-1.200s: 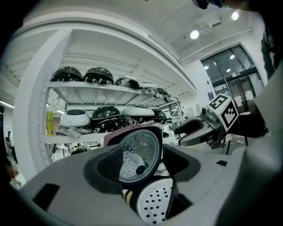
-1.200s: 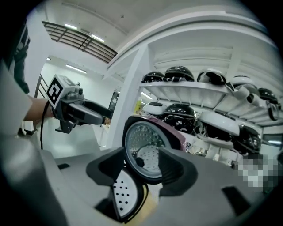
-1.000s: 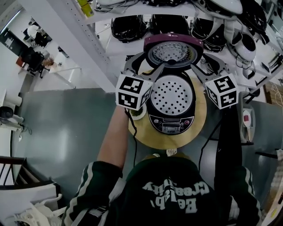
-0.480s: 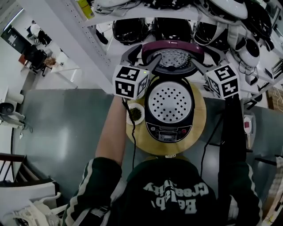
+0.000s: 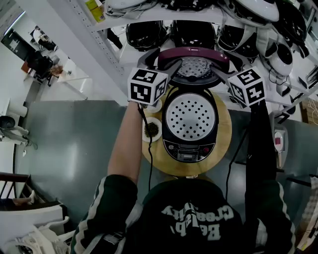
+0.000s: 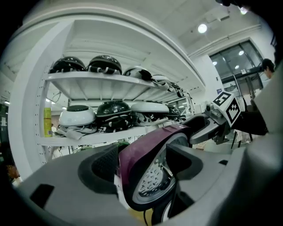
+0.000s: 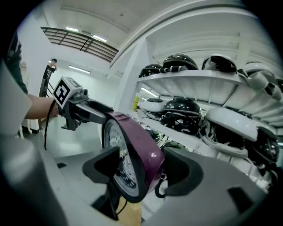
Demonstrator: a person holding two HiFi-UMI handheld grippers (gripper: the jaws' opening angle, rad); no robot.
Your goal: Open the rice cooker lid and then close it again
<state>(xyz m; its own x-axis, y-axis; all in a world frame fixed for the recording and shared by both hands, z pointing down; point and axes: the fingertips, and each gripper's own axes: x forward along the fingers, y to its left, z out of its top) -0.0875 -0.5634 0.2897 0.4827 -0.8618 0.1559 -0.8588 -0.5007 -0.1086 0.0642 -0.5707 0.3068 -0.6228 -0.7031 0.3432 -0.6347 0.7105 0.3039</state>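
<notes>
The black rice cooker (image 5: 190,130) stands open in the middle of a round wooden board (image 5: 221,139), its control panel towards the person. Its mouth is filled by a pale round tray full of holes (image 5: 190,116), which hides whatever lies beneath. The maroon domed lid (image 5: 194,55) is hinged at the far side and stands nearly upright, its silvery perforated inner plate facing the person. The left gripper (image 5: 160,58) reaches in at the lid's left edge and the right gripper (image 5: 229,63) at its right edge, so the lid sits between the two. In the left gripper view the jaws are opening with the lid's maroon rim (image 6: 143,148) between them, close against the left-hand pad (image 6: 105,164). In the right gripper view the jaws are likewise opening around the rim (image 7: 138,143), with a narrow gap showing on the lid's outer side. A small white dish (image 5: 151,129) holding something dark sits on the board just left of the cooker, near the board's edge. Right behind the raised lid is a white shelf (image 5: 149,14) crowded with black and white rice cookers, leaving little room at the back. Bare grey floor (image 5: 69,144) opens out well to the left of the board.
</notes>
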